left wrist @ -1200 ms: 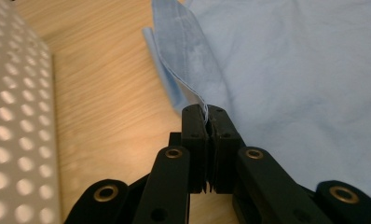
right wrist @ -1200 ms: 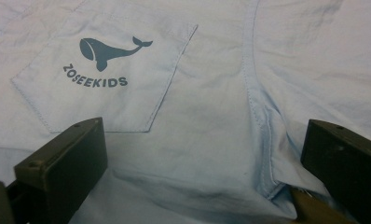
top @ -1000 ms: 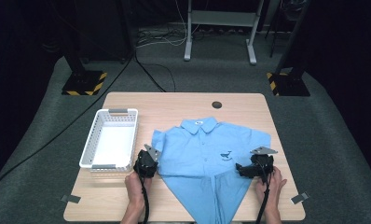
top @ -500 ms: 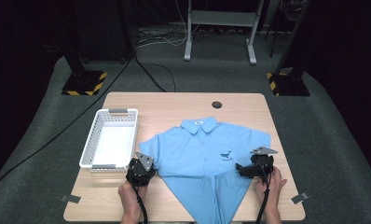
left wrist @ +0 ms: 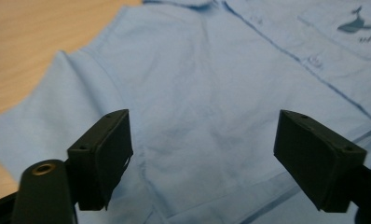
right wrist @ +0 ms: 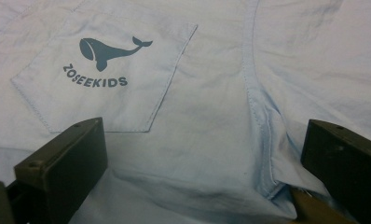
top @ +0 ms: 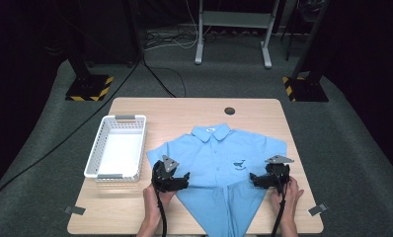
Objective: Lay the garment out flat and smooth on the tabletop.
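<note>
A light blue shirt (top: 219,163) lay flat on the wooden table (top: 175,111), collar pointing away from the person, and its bottom part ran to the near edge. It had a small pocket (right wrist: 109,74) with a dark whale (right wrist: 110,50) printed on it.

The left gripper (top: 183,178) sat at the shirt's left side, just over the cloth near the sleeve. Its jaws had just been opening. In the left gripper view they stood wide apart, with the blue cloth lying under them and nothing pinched.

The right gripper (top: 256,178) sat at the shirt's right side, near the other sleeve. Its jaws were wide apart too, with the side seam (right wrist: 256,107) of the shirt between them and no squeeze on it.

A white basket (top: 116,121) stood on the table just to the left of the shirt.
</note>
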The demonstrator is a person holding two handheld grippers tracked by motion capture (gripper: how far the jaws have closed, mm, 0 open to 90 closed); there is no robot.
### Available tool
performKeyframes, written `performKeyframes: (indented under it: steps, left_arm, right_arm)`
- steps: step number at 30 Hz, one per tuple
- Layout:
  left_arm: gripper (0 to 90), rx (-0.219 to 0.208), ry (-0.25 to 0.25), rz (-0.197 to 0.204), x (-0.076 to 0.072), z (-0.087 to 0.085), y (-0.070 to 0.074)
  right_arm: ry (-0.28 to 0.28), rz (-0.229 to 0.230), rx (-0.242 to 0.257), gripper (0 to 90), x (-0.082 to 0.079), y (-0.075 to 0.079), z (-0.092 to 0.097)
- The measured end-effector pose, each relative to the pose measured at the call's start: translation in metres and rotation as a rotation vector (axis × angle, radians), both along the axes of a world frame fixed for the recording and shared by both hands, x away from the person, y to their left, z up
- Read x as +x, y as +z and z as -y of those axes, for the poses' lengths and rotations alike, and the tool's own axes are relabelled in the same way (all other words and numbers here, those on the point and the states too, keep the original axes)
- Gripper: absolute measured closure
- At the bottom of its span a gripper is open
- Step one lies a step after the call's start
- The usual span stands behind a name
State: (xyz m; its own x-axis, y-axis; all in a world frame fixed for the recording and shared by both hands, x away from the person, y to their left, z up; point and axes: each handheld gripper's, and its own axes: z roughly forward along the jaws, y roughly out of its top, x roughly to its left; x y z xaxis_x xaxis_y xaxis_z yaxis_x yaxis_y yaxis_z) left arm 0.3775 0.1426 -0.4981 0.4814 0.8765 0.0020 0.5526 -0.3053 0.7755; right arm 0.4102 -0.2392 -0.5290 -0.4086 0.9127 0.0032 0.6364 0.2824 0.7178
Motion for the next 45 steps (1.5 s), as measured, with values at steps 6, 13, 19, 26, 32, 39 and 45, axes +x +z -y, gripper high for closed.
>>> performKeyframes:
  steps: [6,13,19,26,32,39,45]
  left_arm:
    - [14.5,0.035,0.032,-0.072,0.012,-0.008,-0.022]
    - [11.2,0.030,0.124,-0.084,0.015,-0.033,-0.029]
    - [8.3,0.011,0.140,-0.036,0.004,-0.035,-0.021]
    - [8.2,-0.020,0.024,-0.013,-0.014,-0.007,-0.010]
    - [6.8,0.016,-0.055,-0.065,-0.017,0.024,-0.027]
    - [2.8,0.038,-0.070,-0.074,-0.016,0.033,-0.032]
    - [2.4,0.040,-0.067,-0.072,-0.014,0.033,-0.032]
  right_arm:
    - [-0.001,0.000,0.000,0.0,0.000,0.000,0.000]
    - [-0.007,0.000,0.000,0.0,0.000,0.000,0.000]
    - [-0.046,0.000,0.002,0.0,-0.004,0.000,-0.001]
    - [-0.065,0.003,0.001,0.0,-0.006,0.000,-0.003]
    - [-0.075,0.003,0.000,0.0,-0.006,0.000,-0.006]
    - [-0.066,0.005,-0.002,0.0,-0.006,0.000,-0.004]
    - [-0.014,0.002,-0.002,0.0,-0.003,0.000,0.001]
